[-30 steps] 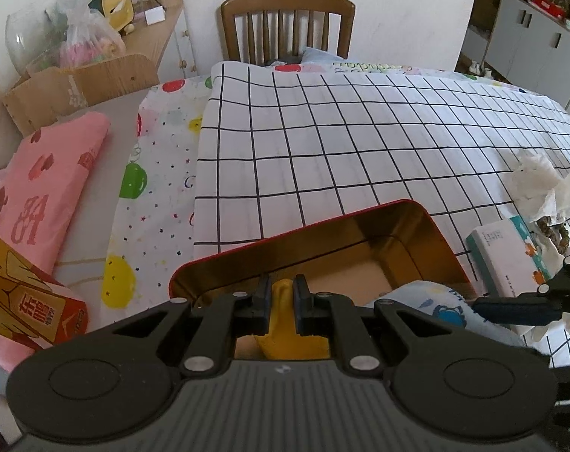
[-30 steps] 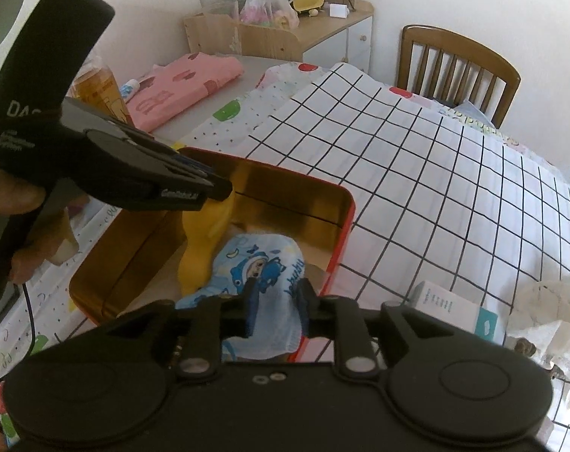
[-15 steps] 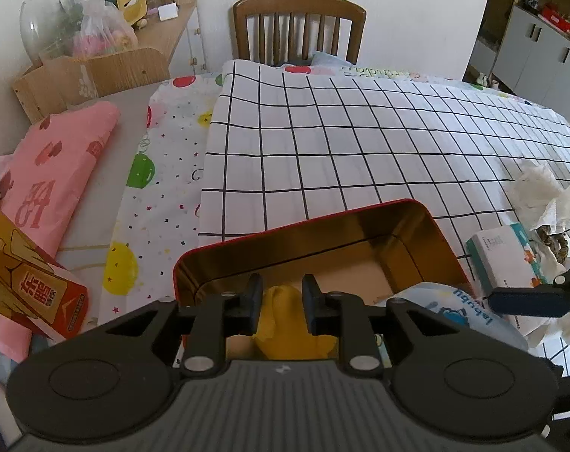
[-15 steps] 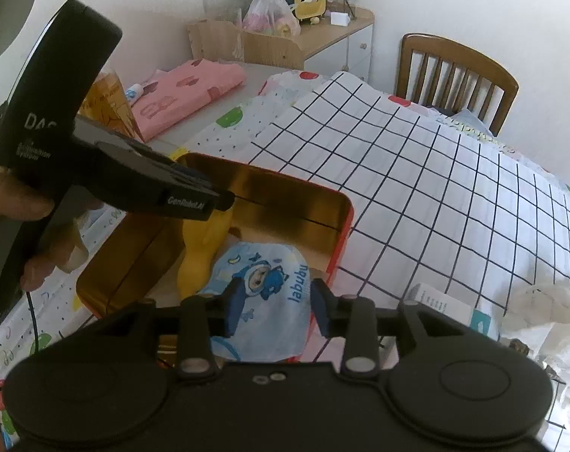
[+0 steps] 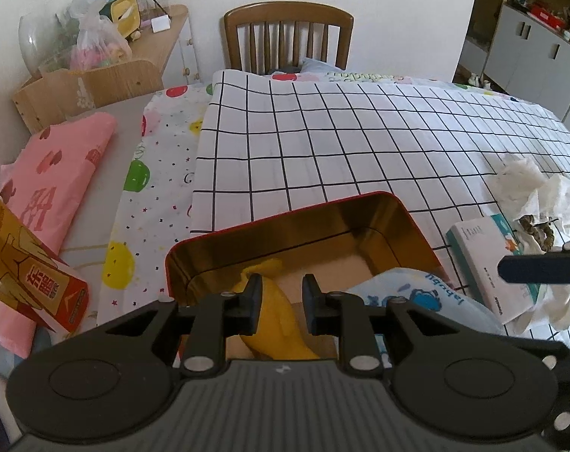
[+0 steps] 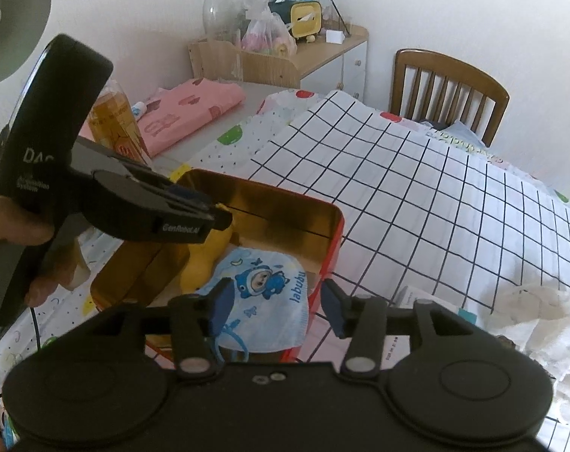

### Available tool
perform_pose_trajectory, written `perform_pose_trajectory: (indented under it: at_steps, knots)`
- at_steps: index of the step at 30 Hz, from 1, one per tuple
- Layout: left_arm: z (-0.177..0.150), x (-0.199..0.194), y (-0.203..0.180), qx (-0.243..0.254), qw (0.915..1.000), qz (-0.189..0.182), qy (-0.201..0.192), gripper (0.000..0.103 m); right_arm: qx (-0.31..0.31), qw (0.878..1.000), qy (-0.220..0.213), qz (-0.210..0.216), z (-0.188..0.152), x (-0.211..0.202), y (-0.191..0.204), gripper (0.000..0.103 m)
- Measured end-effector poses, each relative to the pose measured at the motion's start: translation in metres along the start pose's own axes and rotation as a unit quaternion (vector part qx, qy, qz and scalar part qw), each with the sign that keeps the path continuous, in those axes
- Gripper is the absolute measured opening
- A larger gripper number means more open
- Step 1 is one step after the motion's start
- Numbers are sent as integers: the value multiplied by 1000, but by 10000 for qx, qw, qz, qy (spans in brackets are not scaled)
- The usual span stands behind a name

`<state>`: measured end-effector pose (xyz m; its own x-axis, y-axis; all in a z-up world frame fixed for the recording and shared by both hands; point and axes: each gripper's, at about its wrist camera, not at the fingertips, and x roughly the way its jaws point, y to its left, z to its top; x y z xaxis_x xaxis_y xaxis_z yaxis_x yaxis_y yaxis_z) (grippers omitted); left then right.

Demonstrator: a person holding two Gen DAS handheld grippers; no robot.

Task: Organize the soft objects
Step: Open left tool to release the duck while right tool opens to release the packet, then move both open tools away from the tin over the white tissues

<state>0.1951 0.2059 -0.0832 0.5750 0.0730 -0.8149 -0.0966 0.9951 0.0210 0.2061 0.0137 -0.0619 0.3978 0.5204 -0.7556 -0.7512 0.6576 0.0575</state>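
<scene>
The left claw (image 5: 281,297) hangs low over the near end of the red tin (image 5: 394,203), its jaws a little apart with the yellow soft toy (image 5: 281,324) lying between them, the pads clear of it. The right claw (image 6: 273,301) is opening, its jaws spreading either side of the blue-printed cloth pouch (image 6: 262,301) without pressing it. Both soft things lie inside the tin, the toy to the left of the pouch, which rests against the right wall. Just right of the tin lies a tissue pack (image 5: 484,263), then crumpled white paper (image 5: 526,188). The tin sits on the checked cloth (image 5: 341,143) covering the surface; beyond stands a wooden chair (image 5: 288,37).
</scene>
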Motion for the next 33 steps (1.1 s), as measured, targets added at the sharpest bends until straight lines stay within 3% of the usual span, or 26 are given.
perform_pose_trajectory:
  at_steps: [16,33]
  knots:
    - [-16,-37,-17,9,9996,-12,-265,22,236,9994,-269,-5,-16,-35,-17,57]
    - [-26,-87,-56,-115,9963,-489,-702,22,440,9968,-672,-2,-47,-94,-48,60]
